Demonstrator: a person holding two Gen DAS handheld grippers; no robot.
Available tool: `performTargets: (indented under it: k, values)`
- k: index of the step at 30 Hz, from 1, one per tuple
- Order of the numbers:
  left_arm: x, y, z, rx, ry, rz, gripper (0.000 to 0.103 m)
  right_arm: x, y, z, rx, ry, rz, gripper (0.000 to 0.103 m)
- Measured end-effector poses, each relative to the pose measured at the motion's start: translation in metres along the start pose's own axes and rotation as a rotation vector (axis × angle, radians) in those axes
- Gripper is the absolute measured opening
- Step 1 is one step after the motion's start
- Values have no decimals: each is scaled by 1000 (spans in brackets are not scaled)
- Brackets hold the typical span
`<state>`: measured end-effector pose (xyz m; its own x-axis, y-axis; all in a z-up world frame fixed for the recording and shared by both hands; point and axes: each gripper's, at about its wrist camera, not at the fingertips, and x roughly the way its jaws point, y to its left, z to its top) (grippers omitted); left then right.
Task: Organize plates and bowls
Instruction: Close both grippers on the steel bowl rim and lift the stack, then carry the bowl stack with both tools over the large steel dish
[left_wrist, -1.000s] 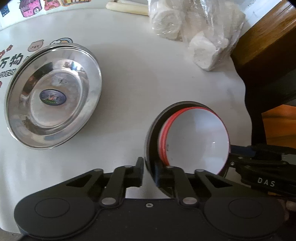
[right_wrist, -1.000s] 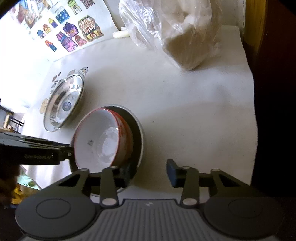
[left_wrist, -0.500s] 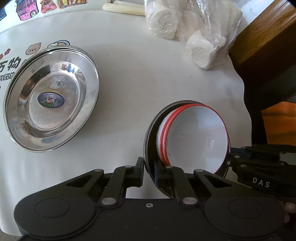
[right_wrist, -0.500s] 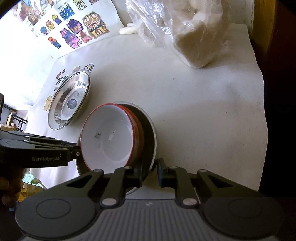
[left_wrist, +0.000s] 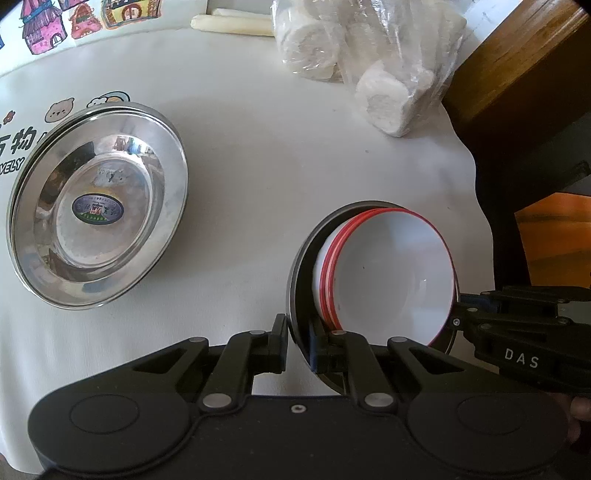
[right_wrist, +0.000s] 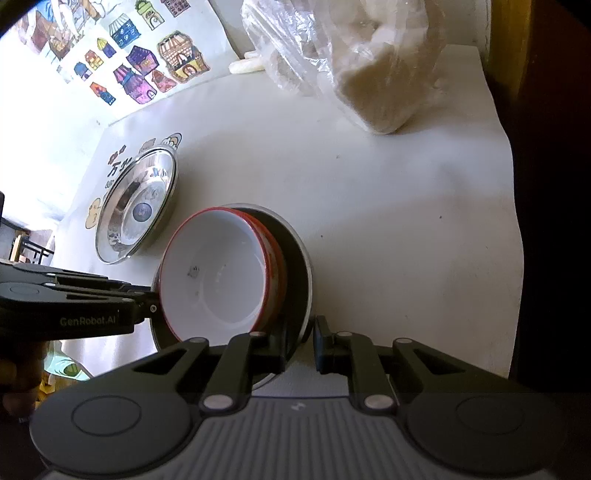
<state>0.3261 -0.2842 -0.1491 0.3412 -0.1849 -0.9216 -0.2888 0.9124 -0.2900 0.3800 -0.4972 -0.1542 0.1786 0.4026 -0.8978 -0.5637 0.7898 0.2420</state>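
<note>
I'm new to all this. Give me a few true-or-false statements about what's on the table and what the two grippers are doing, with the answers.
1. The left gripper pinches the rim of the dark plate under the bowls. True.
2. A single bowl sits on that plate. False: two red-rimmed bowls are nested there.
3. The steel plate touches the dark plate. False: bare tablecloth lies between them.
4. The right gripper also grips the dark plate's rim. True.
5. The plastic bag lies on the steel plate. False: it lies at the far side of the table.
</note>
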Motion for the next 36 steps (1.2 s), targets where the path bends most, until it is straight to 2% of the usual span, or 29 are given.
performTargets:
  k: [16,36]
  values:
    - [-9,7,1,16,-24,3,11,-3,9,6,6,-23,21,16]
    - [-42,69,9,20,-43,21,11,16,69,34,11,-49,62,16]
